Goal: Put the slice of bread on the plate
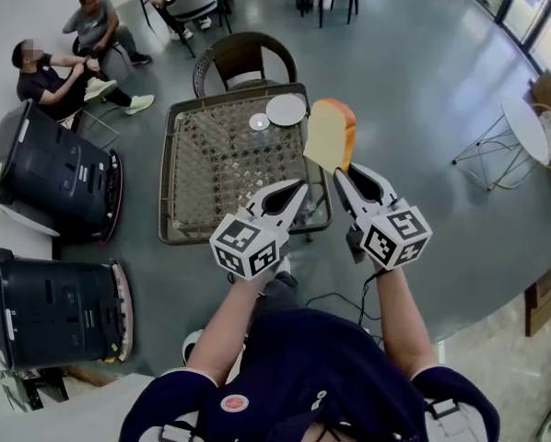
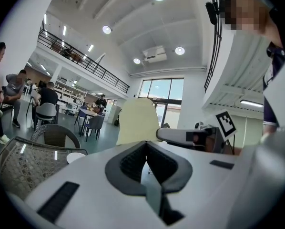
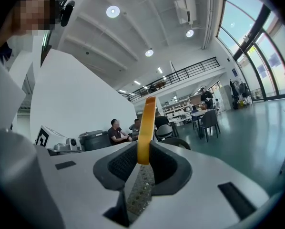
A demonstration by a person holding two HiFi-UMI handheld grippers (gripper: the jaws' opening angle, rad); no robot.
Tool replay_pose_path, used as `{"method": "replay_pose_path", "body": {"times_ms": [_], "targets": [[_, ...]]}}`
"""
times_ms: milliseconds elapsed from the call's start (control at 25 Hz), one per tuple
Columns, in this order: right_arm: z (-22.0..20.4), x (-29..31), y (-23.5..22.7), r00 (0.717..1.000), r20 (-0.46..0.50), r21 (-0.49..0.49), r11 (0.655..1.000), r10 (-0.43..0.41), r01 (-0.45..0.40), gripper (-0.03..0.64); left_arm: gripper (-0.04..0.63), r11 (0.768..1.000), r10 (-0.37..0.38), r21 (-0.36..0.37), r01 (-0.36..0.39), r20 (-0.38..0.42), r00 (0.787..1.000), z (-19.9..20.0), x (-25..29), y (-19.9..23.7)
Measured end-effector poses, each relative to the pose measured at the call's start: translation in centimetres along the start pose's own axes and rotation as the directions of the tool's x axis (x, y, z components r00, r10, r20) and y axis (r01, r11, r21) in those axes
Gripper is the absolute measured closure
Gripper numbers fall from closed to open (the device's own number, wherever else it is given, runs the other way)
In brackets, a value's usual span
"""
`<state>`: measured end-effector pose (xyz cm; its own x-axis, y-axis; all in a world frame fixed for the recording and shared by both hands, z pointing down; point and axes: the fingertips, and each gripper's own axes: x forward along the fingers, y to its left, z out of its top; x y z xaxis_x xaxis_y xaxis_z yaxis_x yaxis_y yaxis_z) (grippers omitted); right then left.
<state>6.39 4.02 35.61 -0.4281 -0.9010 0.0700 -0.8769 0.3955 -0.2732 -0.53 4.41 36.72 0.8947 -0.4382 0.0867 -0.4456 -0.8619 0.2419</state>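
Right tool [image 1: 342, 175] was clamped on slice of bread [image 1: 329, 134], upright in air over right edge of bench [image 1: 179, 191]. Left tool [image 1: 298, 189] closed, empty. Plate [image 1: 286, 110] sat near far right corner.

The head camera looks steeply down onto left gripper [image 1: 297, 190], right gripper [image 1: 343, 178] and table [image 1: 202, 168]. Each gripper camera sits close behind its jaws, facing level across the hall; all three views share the bread slice [image 1: 329, 134].
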Motion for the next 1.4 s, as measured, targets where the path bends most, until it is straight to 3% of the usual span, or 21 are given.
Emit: {"method": "replay_pose_path", "body": {"times_ms": [720, 1160, 1400], "targets": [[-0.1, 14.1, -3.8, 0.995, -0.053, 0.023, 0.996, -0.089, 0.091, 0.537, 0.589, 0.998, -0.053, -0.035, 0.051, -0.067, 0.996, 1.3, 3.9, 14.6], [-0.2, 17.3, -5.6, 0.992, -0.09, 0.012, 0.996, -0.083, 0.085, 0.537, 0.589, 0.997, -0.028, -0.073, 0.023, -0.074, 0.997, 0.8, 5.3, 17.8], [-0.8, 18.8, -7.0, 0.992, -0.119, 0.014, 0.999, -0.038, 0.04, 0.537, 0.589, 0.997, 0.019, -0.077, -0.025, -0.074, 0.997, 0.5, 6.6, 19.2]]}}
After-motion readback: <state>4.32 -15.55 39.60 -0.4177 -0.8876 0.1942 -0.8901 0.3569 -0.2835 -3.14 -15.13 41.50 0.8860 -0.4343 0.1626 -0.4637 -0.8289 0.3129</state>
